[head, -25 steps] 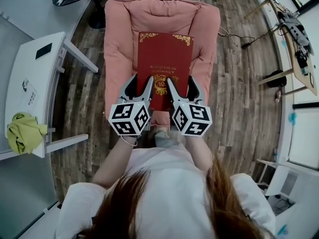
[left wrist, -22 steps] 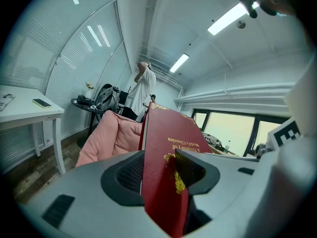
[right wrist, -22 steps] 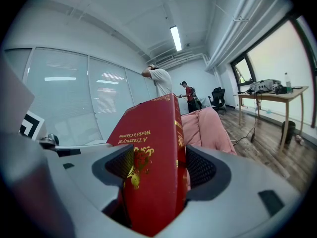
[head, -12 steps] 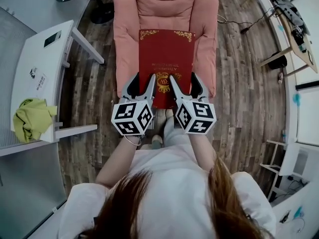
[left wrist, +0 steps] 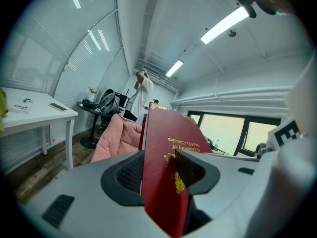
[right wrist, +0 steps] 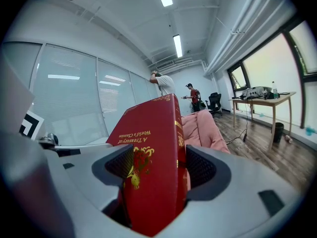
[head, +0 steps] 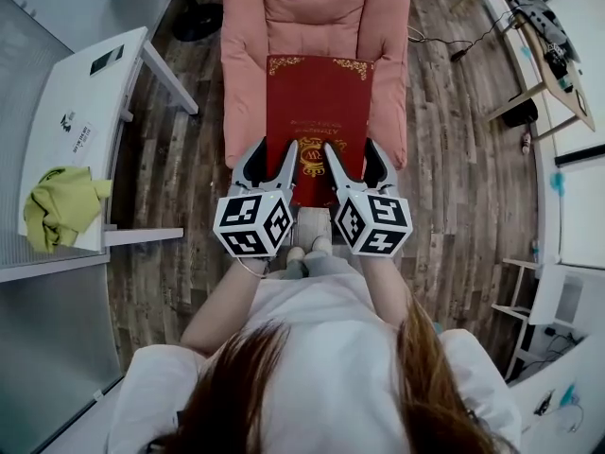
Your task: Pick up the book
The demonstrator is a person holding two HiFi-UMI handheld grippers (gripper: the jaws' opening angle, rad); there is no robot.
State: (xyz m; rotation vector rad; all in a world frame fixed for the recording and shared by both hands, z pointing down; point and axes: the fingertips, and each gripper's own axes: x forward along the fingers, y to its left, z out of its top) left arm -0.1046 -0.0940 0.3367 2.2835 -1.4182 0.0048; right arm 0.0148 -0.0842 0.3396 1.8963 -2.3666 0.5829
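Showing the book, red with gilt print, cover up, held by its near edge with its far end over the seat of the pink chair. My left tongs are clamped on the left part of that edge and my right tongs on the right part. In the left gripper view the book fills the gap between the jaws, with a ribbed pad pressed on each face. The right gripper view shows the book gripped the same way, spine toward the outer jaw.

Compared with a second ago, both grips are unchanged and the tongs sit at the same places on the edge. The chair's front edge, then beneath my tongs, now lies beyond them. Both tongs and the book's near edge therefore hang over the wood floor instead of the cushion. Less of the book overlaps the seat.

At left, the white table and the yellow cloth on it stand higher in the head view than before.
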